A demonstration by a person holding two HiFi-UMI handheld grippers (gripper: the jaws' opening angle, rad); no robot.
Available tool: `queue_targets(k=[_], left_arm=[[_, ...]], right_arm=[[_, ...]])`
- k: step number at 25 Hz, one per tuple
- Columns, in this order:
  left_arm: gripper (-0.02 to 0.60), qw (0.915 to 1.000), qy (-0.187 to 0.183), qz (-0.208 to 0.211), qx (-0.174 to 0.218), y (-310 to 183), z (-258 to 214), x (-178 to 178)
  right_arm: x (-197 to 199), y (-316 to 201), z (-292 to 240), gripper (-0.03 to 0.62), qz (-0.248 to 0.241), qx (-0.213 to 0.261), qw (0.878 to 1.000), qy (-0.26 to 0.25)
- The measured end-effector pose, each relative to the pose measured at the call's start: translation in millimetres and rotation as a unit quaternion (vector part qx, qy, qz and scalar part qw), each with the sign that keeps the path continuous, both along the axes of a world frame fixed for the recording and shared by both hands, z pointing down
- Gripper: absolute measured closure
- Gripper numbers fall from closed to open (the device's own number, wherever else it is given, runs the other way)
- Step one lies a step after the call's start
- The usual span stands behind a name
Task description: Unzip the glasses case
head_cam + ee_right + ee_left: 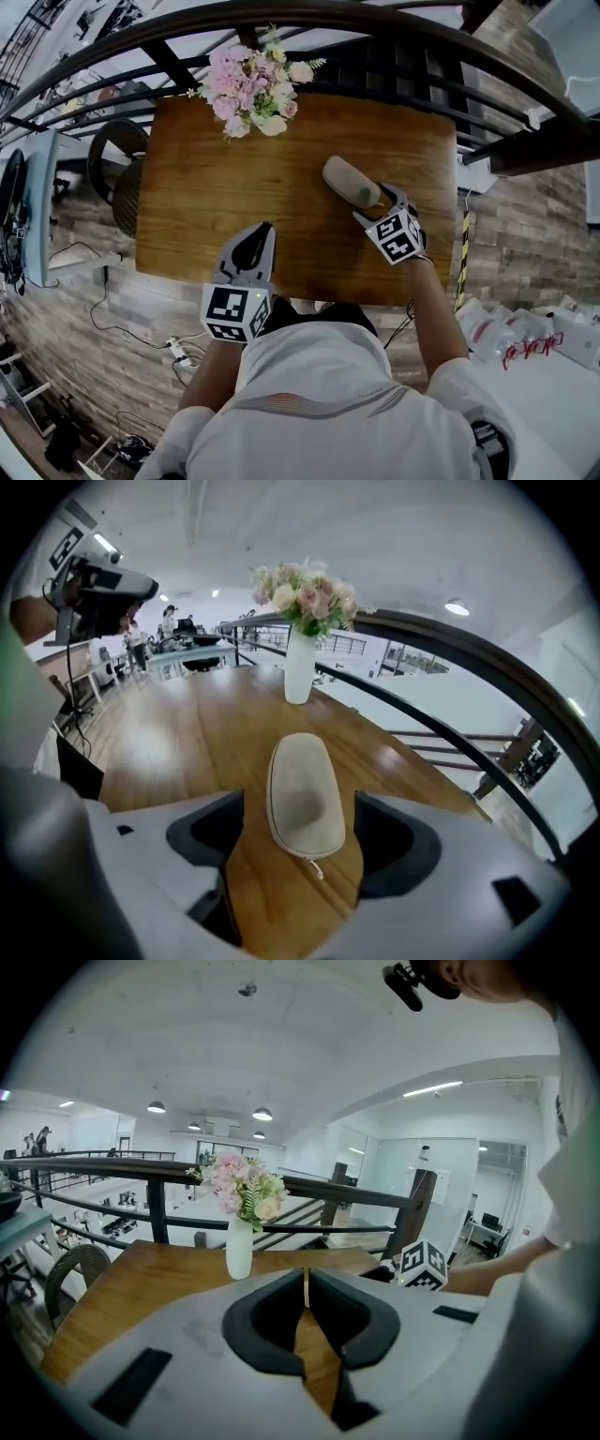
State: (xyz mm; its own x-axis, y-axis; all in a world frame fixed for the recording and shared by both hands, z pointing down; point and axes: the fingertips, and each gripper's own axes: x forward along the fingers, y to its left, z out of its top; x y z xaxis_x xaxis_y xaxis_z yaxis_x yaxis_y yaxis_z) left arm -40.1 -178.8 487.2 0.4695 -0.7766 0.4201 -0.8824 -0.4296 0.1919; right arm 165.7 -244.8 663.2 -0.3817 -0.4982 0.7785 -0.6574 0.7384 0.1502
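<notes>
A beige oval glasses case [351, 181] lies zipped on the wooden table [234, 187], right of the middle. My right gripper [379, 201] stands open at the case's near end. In the right gripper view the near end of the case [305, 794] lies between the wide-apart jaws of the right gripper [302, 844], and neither pad touches it. The small zip pull [316, 870] hangs off that near end. My left gripper [263, 231] hovers over the table's front edge, left of the case, shut and with nothing in it; in the left gripper view its [306, 1283] pads meet.
A white vase of pink flowers [253, 89] stands at the table's far edge, also seen as the vase [239, 1246] and the vase [300, 667]. A dark metal railing [309, 14] runs behind the table. A round chair [117, 169] stands at the table's left end.
</notes>
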Motion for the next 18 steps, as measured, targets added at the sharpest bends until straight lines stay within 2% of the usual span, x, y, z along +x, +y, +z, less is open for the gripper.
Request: queue_targets(k=[4, 7, 11, 14, 18], left_arm=[[0.555, 0.9999, -0.006, 0.004, -0.010, -3, 9, -4], [0.556, 0.9999, -0.010, 0.004, -0.013, -6, 12, -7], [0.557, 0.9998, -0.014, 0.005, -0.014, -7, 12, -12], [0.557, 0.9998, -0.015, 0.005, -0.013, -9, 11, -15], [0.556, 0.9999, -0.013, 0.005, -0.007, -12, 7, -16]], right_arm=[[1, -11, 37, 0.166, -0.022, -0.020, 0.999, 0.042], [3, -13, 55, 0.163, -0.023, -0.036, 0.998, 0.052], [8, -15, 58, 0.197, -0.011, -0.025, 0.998, 0.060], [4, -15, 48, 0.210, 0.009, -0.026, 0.999, 0.025], [-3, -16, 23, 0.218, 0.069, -0.040, 0.994, -0.075]])
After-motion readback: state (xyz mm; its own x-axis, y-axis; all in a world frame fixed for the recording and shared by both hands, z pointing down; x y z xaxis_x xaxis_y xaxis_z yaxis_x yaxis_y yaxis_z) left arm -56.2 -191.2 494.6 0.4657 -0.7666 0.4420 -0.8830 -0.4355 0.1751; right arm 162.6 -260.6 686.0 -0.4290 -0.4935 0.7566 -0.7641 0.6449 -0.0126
